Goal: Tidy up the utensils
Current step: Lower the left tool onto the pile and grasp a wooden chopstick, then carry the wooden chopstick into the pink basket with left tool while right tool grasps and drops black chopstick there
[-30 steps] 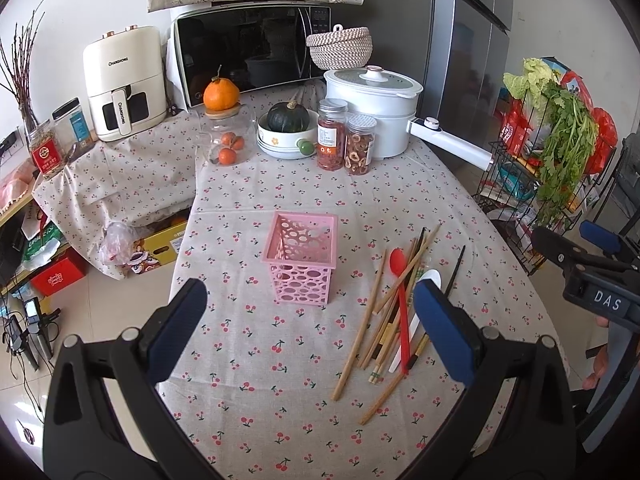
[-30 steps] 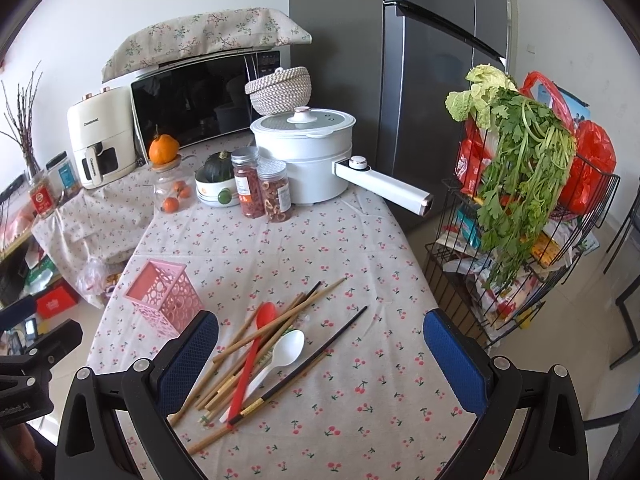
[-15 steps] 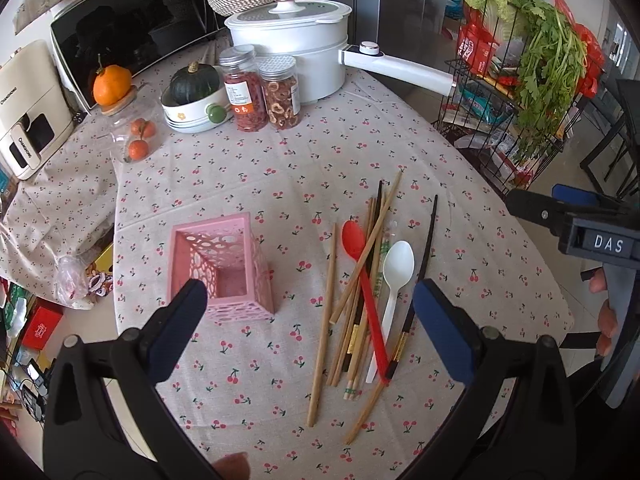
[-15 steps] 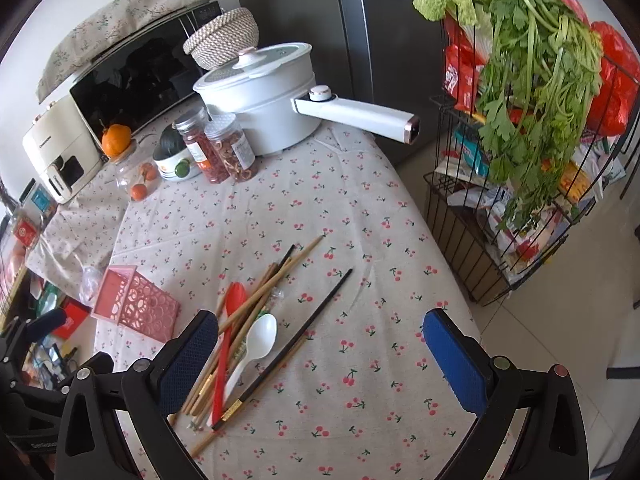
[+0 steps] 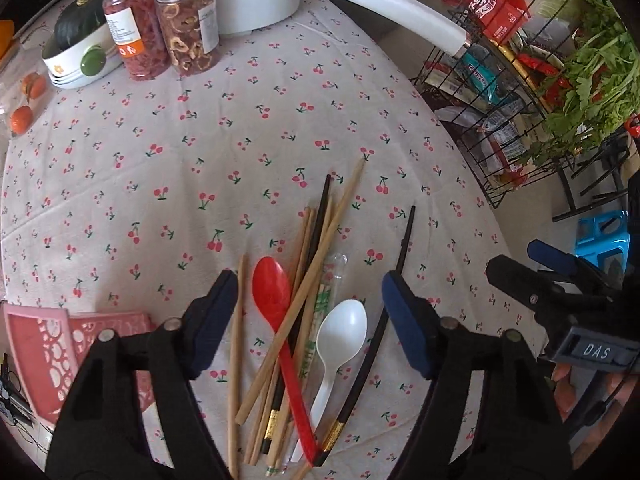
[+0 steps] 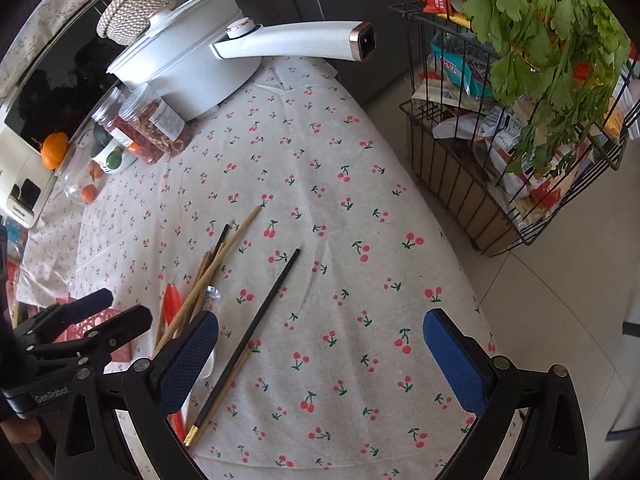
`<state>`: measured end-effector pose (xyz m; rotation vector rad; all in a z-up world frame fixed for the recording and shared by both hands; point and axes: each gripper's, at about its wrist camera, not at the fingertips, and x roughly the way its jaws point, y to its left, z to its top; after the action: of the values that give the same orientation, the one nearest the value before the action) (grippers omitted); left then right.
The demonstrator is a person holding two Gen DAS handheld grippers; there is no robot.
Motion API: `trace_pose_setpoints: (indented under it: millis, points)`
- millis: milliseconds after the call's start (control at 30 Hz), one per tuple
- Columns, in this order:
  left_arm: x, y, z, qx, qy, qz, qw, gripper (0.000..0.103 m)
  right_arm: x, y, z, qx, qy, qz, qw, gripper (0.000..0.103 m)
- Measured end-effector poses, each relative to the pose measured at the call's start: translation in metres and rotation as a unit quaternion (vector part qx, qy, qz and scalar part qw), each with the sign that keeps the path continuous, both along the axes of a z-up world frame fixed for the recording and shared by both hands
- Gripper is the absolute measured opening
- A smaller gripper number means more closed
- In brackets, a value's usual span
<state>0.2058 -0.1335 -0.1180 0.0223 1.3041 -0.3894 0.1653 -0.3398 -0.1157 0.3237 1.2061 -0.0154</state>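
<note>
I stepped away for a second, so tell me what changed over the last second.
Both grippers came down and tilted toward the utensil pile. The left gripper now straddles the red spoon and chopsticks, its jaws closing but gripping nothing yet. The right gripper stays wide open over the tablecloth. Utensils, white spoon and pink basket lie unmoved.

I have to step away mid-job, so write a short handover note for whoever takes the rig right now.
Left tool: closing over the utensil pile, nothing gripped yet.
Right tool: open, empty, above bare tablecloth beside the lone black chopstick.
Things: red spoon, white spoon and chopsticks lie loose on the cloth; pink basket sits left of the pile.
Done: nothing seen in the basket.
Left: move every utensil in.
</note>
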Motion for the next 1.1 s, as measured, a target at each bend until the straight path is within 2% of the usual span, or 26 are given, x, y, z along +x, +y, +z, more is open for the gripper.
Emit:
trace_pose_setpoints:
  millis: [33, 100, 167, 367, 500, 600, 733, 833, 1100]
  points:
    - [0.004, -0.006, -0.005, -0.002, 0.007, -0.004, 1.0, 0.058, 0.001, 0.001, -0.001, 0.001, 0.001, 0.003, 1.0, 0.103]
    - [0.011, -0.015, -0.014, 0.003, 0.016, -0.009, 0.9998, 0.04, 0.004, 0.003, -0.001, 0.001, 0.0, 0.008, 1.0, 0.103]
    - [0.015, -0.021, -0.023, 0.004, 0.027, -0.01, 0.9996, 0.029, 0.005, 0.003, -0.001, -0.005, 0.0, 0.012, 1.0, 0.103]
    - [0.02, -0.033, -0.036, 0.016, 0.039, -0.015, 0.999, 0.013, 0.013, -0.007, -0.01, -0.003, 0.016, 0.005, 1.0, 0.103]
    - [0.02, -0.036, -0.035, 0.013, 0.026, -0.01, 0.9995, 0.008, 0.015, -0.011, -0.013, 0.007, 0.022, 0.0, 1.0, 0.103]
    - [0.014, -0.028, -0.024, 0.0, 0.009, -0.009, 0.9999, 0.008, 0.015, -0.009, -0.015, 0.019, 0.025, 0.003, 1.0, 0.103]
    - [-0.003, -0.009, -0.001, -0.028, -0.024, -0.007, 0.9993, 0.008, 0.017, -0.007, -0.026, 0.082, 0.041, -0.002, 0.996, 0.103]
    - [-0.023, 0.009, 0.019, -0.049, -0.054, -0.005, 0.9973, 0.008, 0.02, 0.0, -0.036, 0.115, 0.059, -0.005, 0.992, 0.097]
    - [-0.079, 0.065, 0.061, -0.086, -0.115, 0.006, 0.9897, 0.007, 0.033, 0.031, -0.051, 0.076, 0.066, -0.001, 0.995, 0.073]
